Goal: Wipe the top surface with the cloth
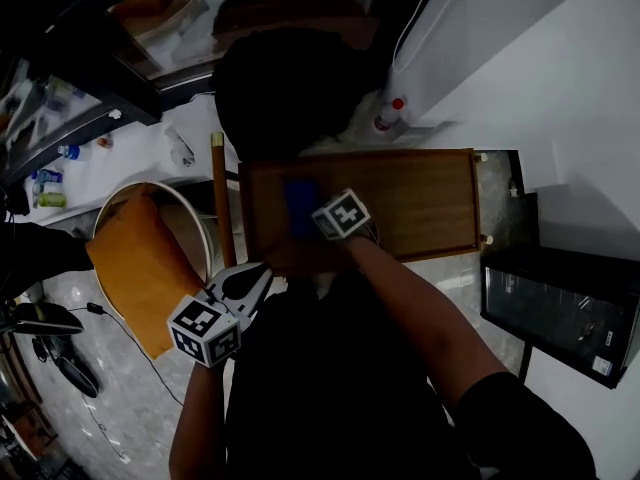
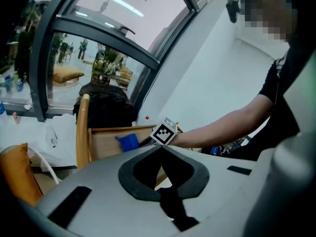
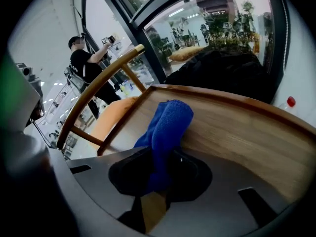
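Cloth: blue cloth [image 3: 165, 127], bunched into a long roll, near end pinched in my right jaws.
Long axis: it runs straight out along the line of the jaws, with the far end pointing across the wood toward the far rim. In the head view it lies along the short way of the top, pointing away from me.
Where: on the wooden table top [image 1: 420, 198], in its left part, with the far end resting on the wood.
Right gripper [image 1: 318, 220]: jaws clamped on the cloth, low over the top.
Left gripper [image 1: 262, 273]: jaws together with nothing between them, off the near-left corner and clear of the wood.
Around: a curved wooden chair rail [image 1: 218, 203] stands just beside the top's left edge. An orange cushion [image 1: 140, 268] lies beyond that, and a black bag [image 1: 290, 88] sits past the far edge.
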